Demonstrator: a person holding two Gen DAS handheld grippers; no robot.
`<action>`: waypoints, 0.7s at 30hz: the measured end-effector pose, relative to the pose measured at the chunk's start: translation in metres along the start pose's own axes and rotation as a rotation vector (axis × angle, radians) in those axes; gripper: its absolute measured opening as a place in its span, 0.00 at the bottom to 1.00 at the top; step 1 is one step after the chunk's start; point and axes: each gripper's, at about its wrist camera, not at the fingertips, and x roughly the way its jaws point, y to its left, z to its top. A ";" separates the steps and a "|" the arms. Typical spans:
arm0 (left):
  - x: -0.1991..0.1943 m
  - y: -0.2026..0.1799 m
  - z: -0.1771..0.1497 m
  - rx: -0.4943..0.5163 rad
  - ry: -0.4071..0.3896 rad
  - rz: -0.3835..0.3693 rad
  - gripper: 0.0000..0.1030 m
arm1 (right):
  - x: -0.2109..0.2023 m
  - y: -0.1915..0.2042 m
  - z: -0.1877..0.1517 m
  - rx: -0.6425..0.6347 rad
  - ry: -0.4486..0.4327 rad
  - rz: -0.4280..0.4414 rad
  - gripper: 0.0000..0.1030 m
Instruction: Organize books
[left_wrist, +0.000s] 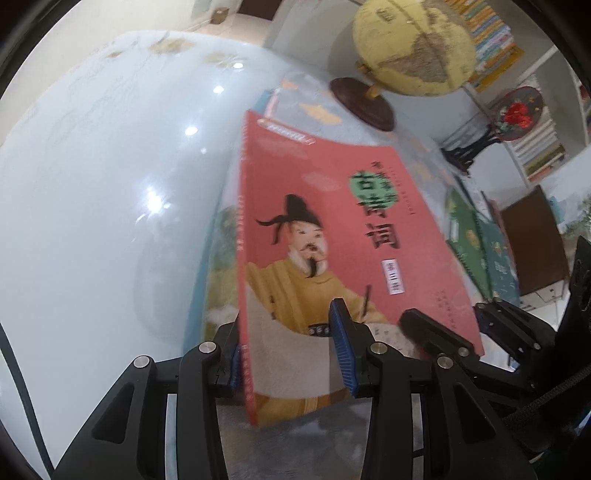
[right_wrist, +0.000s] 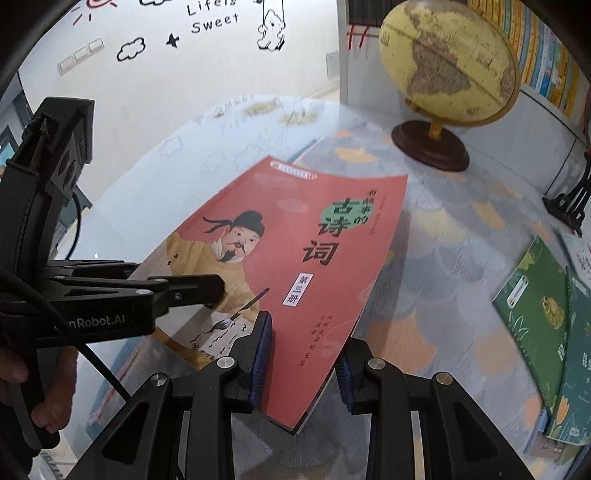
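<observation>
A red book (left_wrist: 332, 229) with a painted figure in a yellow robe on its cover hangs tilted above the table, and both grippers hold it by its near edge. My left gripper (left_wrist: 288, 354) is shut on the corner by the spine, one blue pad (left_wrist: 341, 343) on the cover. My right gripper (right_wrist: 303, 369) is shut on the red book (right_wrist: 306, 258) at the opposite near corner. From the right wrist the left gripper (right_wrist: 207, 291) comes in from the left, a hand on its handle. Under the red book lies another book (left_wrist: 221, 258) with a landscape cover.
A yellow globe (right_wrist: 447, 62) on a dark round base (right_wrist: 430, 147) stands at the back of the table (left_wrist: 92, 184). Green and teal books (right_wrist: 532, 306) lie flat to the right. A black stand with a round embroidered fan (left_wrist: 517, 110) and shelves of books (left_wrist: 491, 37) are behind.
</observation>
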 end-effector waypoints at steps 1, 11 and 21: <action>-0.002 0.004 -0.003 -0.013 -0.010 0.005 0.35 | 0.002 0.000 -0.002 -0.004 0.009 0.001 0.30; -0.016 0.023 -0.014 -0.095 -0.040 0.043 0.37 | 0.010 -0.001 -0.013 0.007 0.034 0.059 0.31; -0.031 -0.007 -0.038 -0.054 -0.057 0.051 0.37 | -0.022 -0.028 -0.062 0.082 0.085 0.031 0.35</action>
